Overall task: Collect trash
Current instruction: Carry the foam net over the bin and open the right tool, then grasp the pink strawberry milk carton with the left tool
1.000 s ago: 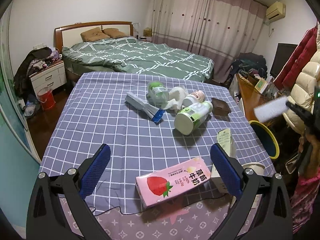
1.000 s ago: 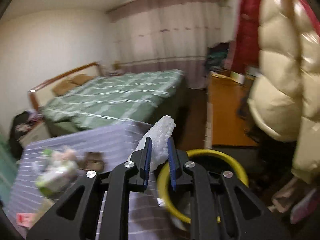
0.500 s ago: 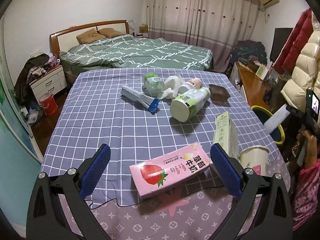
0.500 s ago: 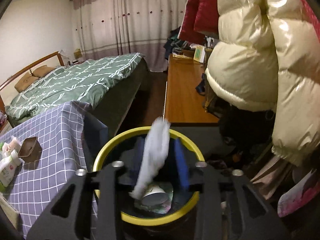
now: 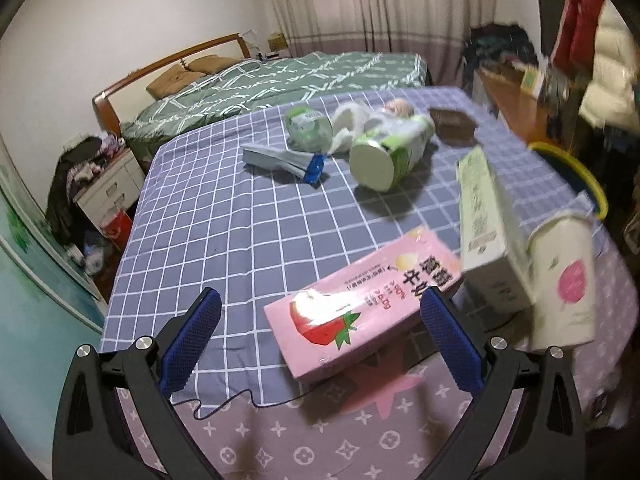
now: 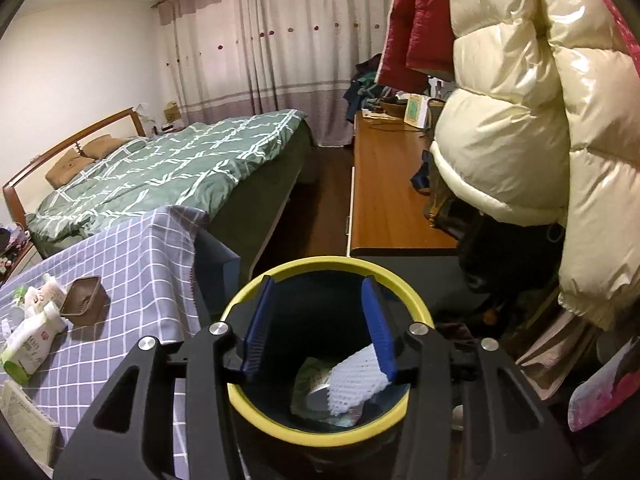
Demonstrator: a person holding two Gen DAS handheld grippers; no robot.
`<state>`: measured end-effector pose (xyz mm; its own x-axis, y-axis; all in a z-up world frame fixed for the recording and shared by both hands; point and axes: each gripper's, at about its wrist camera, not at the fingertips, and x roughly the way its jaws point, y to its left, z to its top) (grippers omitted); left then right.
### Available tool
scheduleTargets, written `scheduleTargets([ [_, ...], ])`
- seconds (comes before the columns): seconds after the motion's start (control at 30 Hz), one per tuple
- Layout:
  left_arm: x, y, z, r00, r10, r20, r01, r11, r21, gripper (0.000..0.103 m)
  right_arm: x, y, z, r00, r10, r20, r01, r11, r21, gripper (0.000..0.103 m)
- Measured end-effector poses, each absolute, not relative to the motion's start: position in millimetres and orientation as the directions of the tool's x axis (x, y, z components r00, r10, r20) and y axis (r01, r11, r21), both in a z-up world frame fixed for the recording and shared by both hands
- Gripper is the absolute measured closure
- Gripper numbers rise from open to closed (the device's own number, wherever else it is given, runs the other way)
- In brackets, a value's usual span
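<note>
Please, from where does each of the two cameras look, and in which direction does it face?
Left wrist: on the left gripper, facing down across the checked table at the pink milk carton; open blue fingers show.
Right wrist: on the right gripper, facing down into the yellow-rimmed bin; its jaws have just been opening, and the white foam net lies inside the bin.
Shared: table, bin, green bed.

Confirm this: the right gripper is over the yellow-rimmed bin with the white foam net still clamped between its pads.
Not clamped. In the right wrist view the right gripper is over the bin, but its jaws have just been opening and stand apart. The foam net only lies against one pad, dropping into the bin.
</note>
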<state>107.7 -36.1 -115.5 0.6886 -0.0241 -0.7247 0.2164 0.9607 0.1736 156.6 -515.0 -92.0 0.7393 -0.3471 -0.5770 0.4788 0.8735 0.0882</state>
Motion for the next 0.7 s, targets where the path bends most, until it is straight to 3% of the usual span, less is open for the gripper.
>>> scheduleTargets([
  [0.43,106,-56,-126,0.712,0.028,-0.702,0.279,0.906,0.319,0.005,160,-507,-89,0.761,-0.295,-0.577,0.437,0.891,0.12,0.058],
  [0.7,150,-44,-129,0.681,0.003,-0.732,0.241,0.943,0.228,0.005,163,-502,-91,0.764,-0.28,-0.581,0.423,0.897,0.125,0.058],
])
